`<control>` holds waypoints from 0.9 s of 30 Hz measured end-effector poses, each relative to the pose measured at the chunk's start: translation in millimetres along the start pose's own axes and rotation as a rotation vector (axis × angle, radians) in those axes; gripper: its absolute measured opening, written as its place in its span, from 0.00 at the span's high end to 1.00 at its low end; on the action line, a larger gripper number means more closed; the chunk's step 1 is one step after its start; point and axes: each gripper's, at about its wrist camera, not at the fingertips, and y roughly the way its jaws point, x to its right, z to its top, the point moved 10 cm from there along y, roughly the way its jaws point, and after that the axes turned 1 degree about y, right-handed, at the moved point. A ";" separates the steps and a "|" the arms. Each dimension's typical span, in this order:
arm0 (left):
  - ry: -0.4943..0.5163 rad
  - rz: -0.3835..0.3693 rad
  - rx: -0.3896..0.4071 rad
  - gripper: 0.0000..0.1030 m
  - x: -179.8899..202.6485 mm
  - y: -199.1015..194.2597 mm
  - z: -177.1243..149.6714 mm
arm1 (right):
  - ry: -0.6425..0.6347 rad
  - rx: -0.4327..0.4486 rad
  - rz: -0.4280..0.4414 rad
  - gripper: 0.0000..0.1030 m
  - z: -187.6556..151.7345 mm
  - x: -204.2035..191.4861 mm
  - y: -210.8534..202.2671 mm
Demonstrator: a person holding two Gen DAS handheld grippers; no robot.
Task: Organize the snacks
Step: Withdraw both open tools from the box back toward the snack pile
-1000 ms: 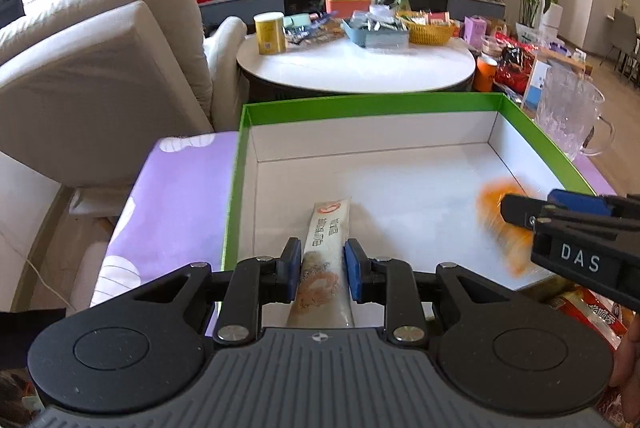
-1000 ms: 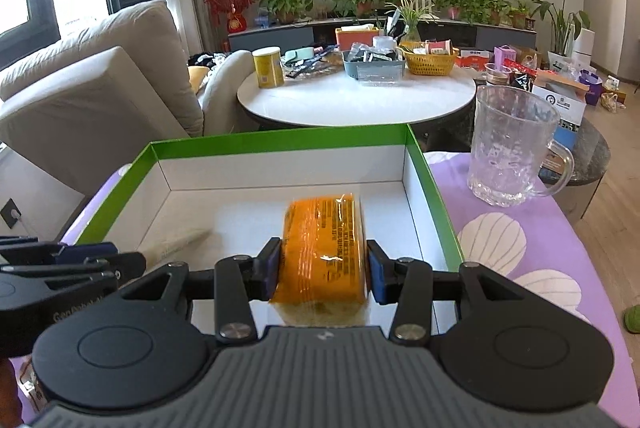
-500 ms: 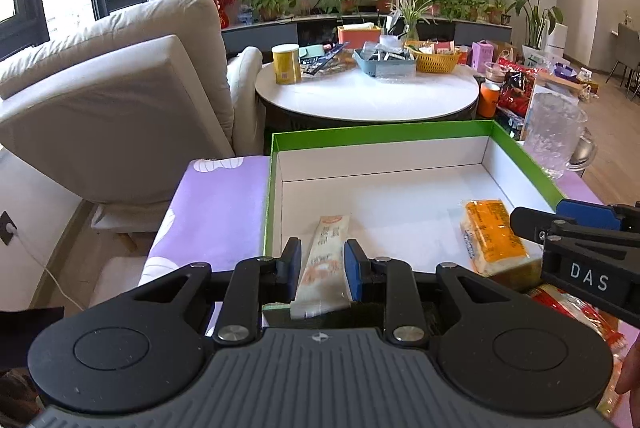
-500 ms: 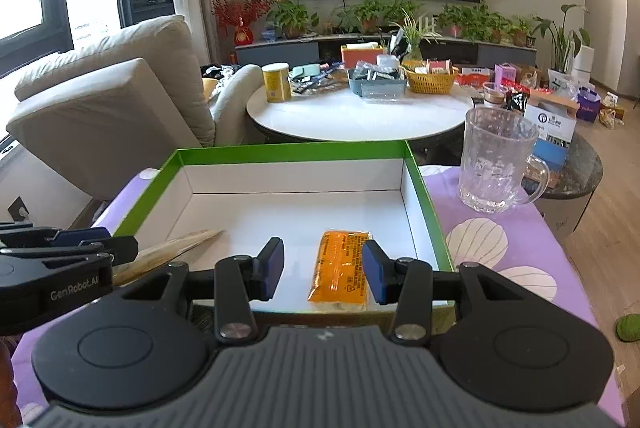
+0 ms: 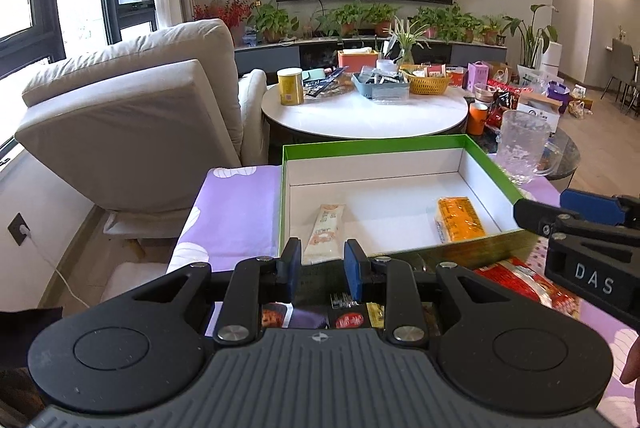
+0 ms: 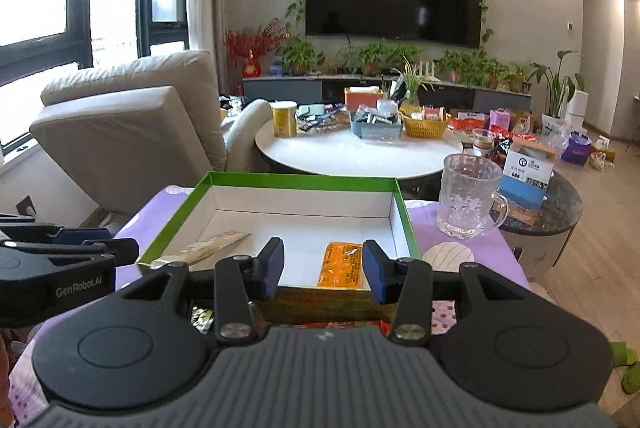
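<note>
The left gripper (image 5: 319, 264) and the right gripper (image 6: 323, 270) are seen released, nothing between the jaws, just short of the green-rimmed box (image 5: 372, 142). Inside it, the pale stick packet (image 5: 325, 234) and orange packet (image 6: 342, 264) are laid apart.

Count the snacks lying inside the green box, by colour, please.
Orange packet: 1
Beige stick packet: 1
Total in the box: 2
</note>
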 end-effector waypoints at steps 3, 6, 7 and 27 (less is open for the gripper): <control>0.006 0.003 0.002 0.78 1.4 -10.6 -6.3 | 0.010 -0.012 0.034 0.55 -5.4 -3.1 -7.6; 0.011 0.007 0.001 0.78 3.1 -18.8 -11.2 | 0.013 -0.019 0.053 0.55 -10.4 -5.2 -16.0; 0.012 0.008 0.001 0.78 3.6 -21.7 -12.9 | 0.011 -0.016 0.052 0.55 -11.6 -5.2 -18.8; 0.019 0.020 -0.015 0.78 7.6 -55.3 -44.4 | 0.019 -0.018 0.016 0.55 -43.5 15.3 -49.7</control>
